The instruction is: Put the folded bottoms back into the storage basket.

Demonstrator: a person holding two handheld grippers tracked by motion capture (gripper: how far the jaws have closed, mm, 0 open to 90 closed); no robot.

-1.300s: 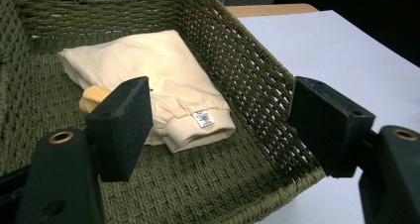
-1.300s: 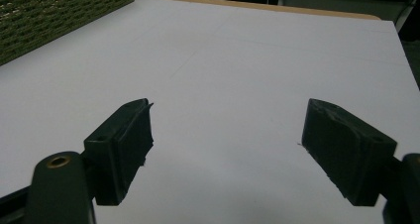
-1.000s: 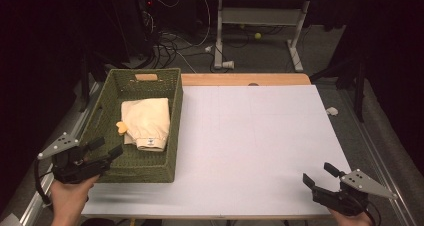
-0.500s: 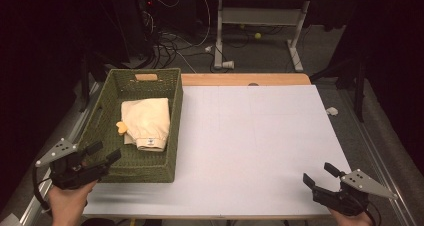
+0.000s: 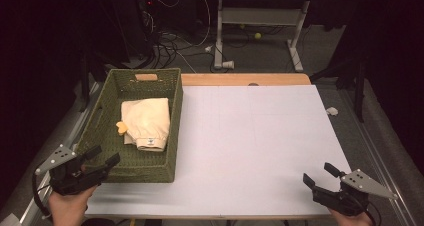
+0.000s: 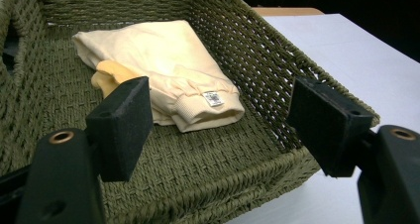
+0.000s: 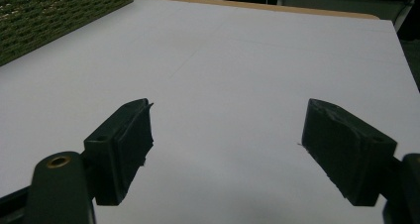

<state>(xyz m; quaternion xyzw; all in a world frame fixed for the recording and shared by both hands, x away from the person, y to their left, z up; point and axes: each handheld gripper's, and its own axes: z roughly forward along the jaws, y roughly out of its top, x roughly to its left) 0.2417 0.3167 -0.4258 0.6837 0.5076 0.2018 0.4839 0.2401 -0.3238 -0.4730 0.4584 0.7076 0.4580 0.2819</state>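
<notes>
High view: left gripper [image 5: 102, 158] beside basket [image 5: 150, 170]

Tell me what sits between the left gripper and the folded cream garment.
Only the near wall of the green woven basket and a strip of its floor separate the left gripper from the cream garment, as the left gripper view shows.

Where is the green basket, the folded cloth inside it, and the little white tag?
green basket [image 5: 102, 116], high view, left woven wall.
folded cloth [image 5: 147, 115], high view, middle of its top.
white tag [image 6: 214, 98], left gripper view, tag's centre.
</notes>
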